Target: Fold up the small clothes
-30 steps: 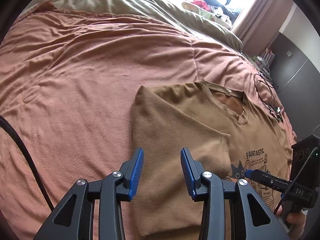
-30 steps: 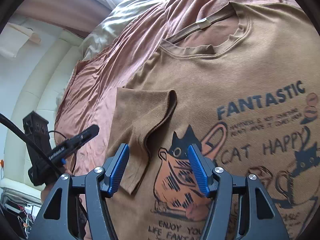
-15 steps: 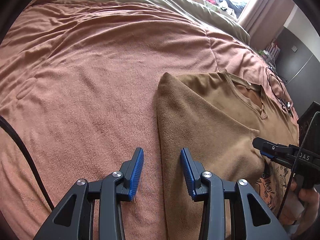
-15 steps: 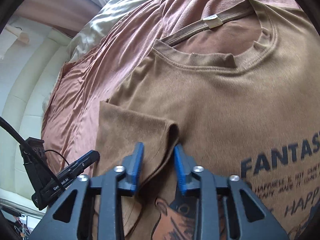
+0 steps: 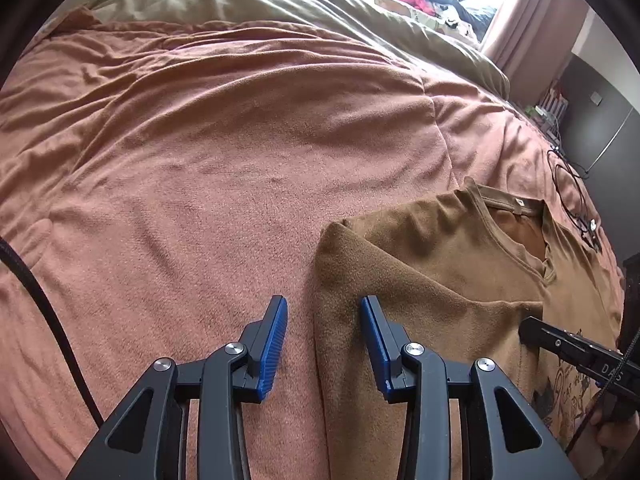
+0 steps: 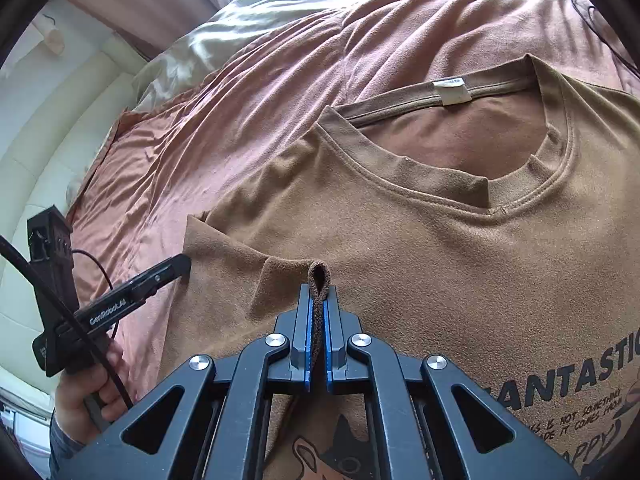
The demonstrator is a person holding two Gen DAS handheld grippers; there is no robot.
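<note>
Right claw (image 6: pixel 316 300) pinches one T-shirt (image 6: pixel 420 248) sleeve; left claw (image 5: pixel 323 332) gapes.

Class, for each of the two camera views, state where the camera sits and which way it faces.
Left wrist: sits behind the open left claw, facing across the pink-brown bedspread; no hand shows.
Right wrist: sits behind the right claw, shut on the folded sleeve; the left hand shows.
Shared: the brown cotton T-shirt.

Black tongs (image 5: pixel 323 342), ribbed blue pads (image 5: pixel 274 346)
</note>
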